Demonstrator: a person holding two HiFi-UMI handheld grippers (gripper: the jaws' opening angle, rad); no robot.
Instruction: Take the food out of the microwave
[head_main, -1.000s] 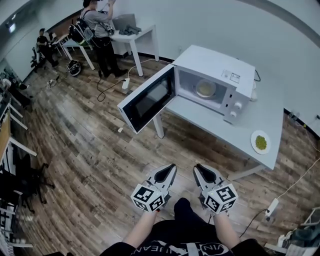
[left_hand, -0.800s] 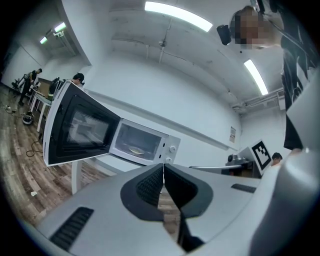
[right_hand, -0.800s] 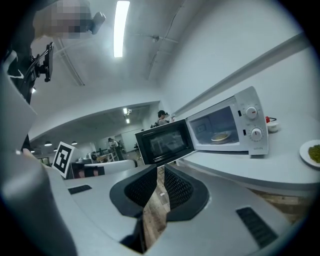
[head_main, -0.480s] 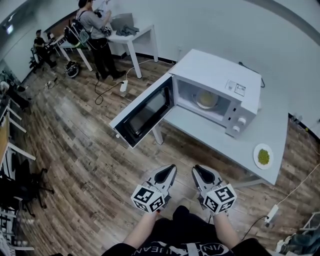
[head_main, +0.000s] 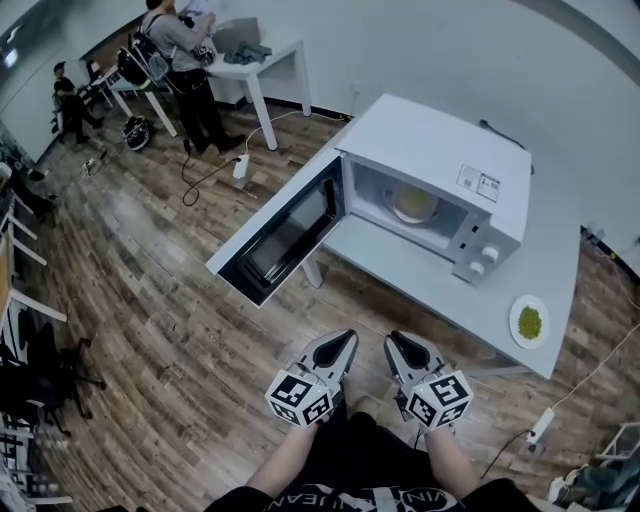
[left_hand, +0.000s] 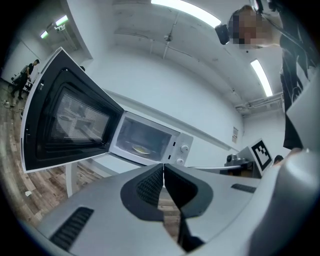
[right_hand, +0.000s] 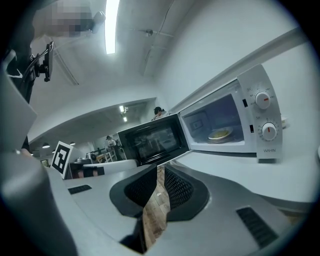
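Note:
A white microwave stands on a white table with its door swung wide open to the left. Inside it lies a plate of pale food, also visible as the plate in the left gripper view and the plate in the right gripper view. Both grippers are held low in front of the person, well short of the table. My left gripper is shut and empty. My right gripper shows a narrow slit between its pads, with nothing in it.
A small plate of green food sits near the table's right end. The open door juts out over the wooden floor. People stand by a white desk at the back left. A power strip lies on the floor at the right.
The microwave and its open door have come nearer and lower in the head view as the person steps toward them. Both grippers keep their places side by side.

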